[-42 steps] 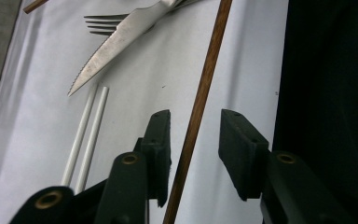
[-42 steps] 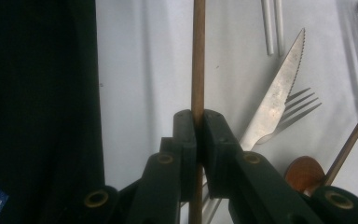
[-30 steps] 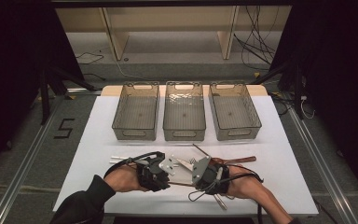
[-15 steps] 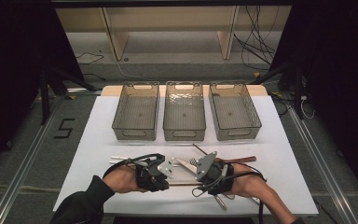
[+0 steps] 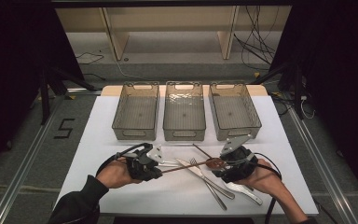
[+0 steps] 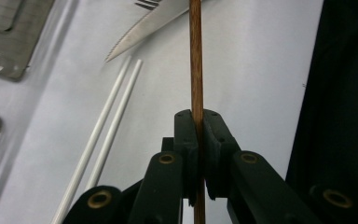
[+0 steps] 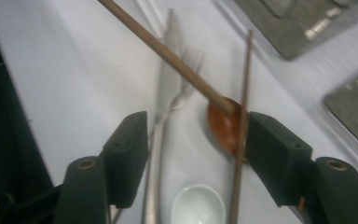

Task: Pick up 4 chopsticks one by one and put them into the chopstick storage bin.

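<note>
A wooden spoon [image 5: 214, 163] hangs level over the white table [image 5: 98, 140], its brown handle [image 6: 196, 56] clamped in my left gripper [image 6: 196, 116], which is shut on it. In the high view the left gripper [image 5: 161, 170] points right, toward the spoon's bowl [image 7: 223, 128]. My right gripper [image 7: 193, 140] has just been opening. Its jaws now stand wide apart on either side of the spoon's bowl, with no pad pressing on it. In the high view the right gripper [image 5: 218, 168] sits just right of the bowl.
Three clear bins [image 5: 121, 126] [image 5: 184, 133] [image 5: 256, 126] stand in a row at the back. Under the spoon lie a fork [image 5: 209, 186], a knife [image 5: 191, 168], a dark chopstick [image 7: 241, 154], a white spoon [image 7: 198, 205] and two white chopsticks [image 6: 107, 126].
The right gripper has opened, let go of the spoon's bowl end and drawn off to the right. The left gripper has closed on the handle and now carries the spoon alone.
</note>
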Demonstrator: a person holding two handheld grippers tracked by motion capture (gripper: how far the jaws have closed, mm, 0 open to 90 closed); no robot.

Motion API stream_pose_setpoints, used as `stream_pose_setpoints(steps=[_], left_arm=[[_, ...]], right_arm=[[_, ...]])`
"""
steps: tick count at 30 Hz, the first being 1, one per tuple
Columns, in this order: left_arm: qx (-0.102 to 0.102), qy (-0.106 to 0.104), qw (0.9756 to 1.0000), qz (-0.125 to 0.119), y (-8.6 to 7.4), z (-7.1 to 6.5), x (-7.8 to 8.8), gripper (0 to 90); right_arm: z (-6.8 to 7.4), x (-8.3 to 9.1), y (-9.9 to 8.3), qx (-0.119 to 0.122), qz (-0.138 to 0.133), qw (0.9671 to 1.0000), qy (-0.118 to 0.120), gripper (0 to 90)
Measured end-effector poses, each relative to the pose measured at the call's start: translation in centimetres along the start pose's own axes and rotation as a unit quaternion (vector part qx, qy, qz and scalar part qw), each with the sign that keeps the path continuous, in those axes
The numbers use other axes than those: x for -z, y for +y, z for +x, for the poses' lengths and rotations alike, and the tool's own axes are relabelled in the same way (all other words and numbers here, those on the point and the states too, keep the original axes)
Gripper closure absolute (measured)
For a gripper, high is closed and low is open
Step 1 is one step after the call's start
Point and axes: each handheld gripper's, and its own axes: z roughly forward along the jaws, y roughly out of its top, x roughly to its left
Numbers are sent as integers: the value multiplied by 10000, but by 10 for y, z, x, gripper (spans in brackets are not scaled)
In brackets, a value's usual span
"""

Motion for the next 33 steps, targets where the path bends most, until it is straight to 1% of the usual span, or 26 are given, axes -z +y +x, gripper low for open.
stream_pose_setpoints(steps=[1, 3, 6, 7, 10, 11, 12, 15, 16, 17, 19, 23, 24, 26, 27, 28, 30, 31, 33], left_arm=[[108, 40, 9999, -52, -1, 1, 1, 847], [199, 113, 9997, -90, -2, 4, 3, 847], [390, 249, 9987, -207, -4, 10, 8, 847], [472, 300, 9981, -244, -5, 12, 10, 847], [634, 437, 9965, -320, -8, 18, 15, 847], [712, 463, 9957, -361, -9, 20, 17, 847], [746, 504, 9952, -376, -10, 22, 19, 847], [930, 637, 9924, -497, -13, 28, 24, 847], [980, 655, 9915, -544, -14, 29, 25, 847], [1027, 695, 9906, -570, -15, 31, 27, 847], [1153, 760, 9882, -657, -17, 36, 31, 847], [1438, 898, 9820, -830, -24, 48, 38, 848], [1524, 927, 9799, -892, -26, 50, 39, 847], [1644, 979, 9769, -948, -29, 56, 42, 847], [1666, 1012, 9761, -965, -30, 59, 43, 847], [1728, 1039, 9744, -993, -31, 61, 45, 848], [1775, 1073, 9731, -1005, -32, 66, 48, 848], [1813, 1087, 9718, -1041, -32, 68, 48, 848], [1846, 1124, 9708, -1038, -31, 72, 50, 848]], right_arm=[[-2, 0, -2, -128, -31, 9999, -41, 373], [-6, 1, -5, -379, -115, 9991, -114, 360], [-10, 2, -9, -621, -261, 9975, -210, 354], [-11, 3, -11, -691, -303, 9969, -207, 348], [-13, 3, -14, -824, -351, 9956, -275, 328], [-13, 3, -15, -845, -337, 9955, -267, 319], [-13, 2, -16, -872, -329, 9953, -279, 316], [-13, 2, -19, -935, -332, 9946, -307, 308], [-13, 3, -20, -930, -365, 9944, -331, 308], [-13, 4, -20, -975, -395, 9938, -352, 308], [-13, 6, -22, -1028, -449, 9930, -380, 306], [-15, 9, -28, -1198, -577, 9902, -416, 300], [-16, 10, -30, -1243, -596, 9896, -417, 295], [-17, 11, -32, -1329, -625, 9884, -395, 286], [-17, 11, -33, -1358, -654, 9878, -394, 285], [-17, 12, -33, -1357, -686, 9875, -408, 285], [-17, 13, -34, -1392, -745, 9867, -383, 282], [-17, 14, -34, -1398, -778, 9864, -384, 282], [-17, 14, -35, -1403, -789, 9863, -361, 280]])
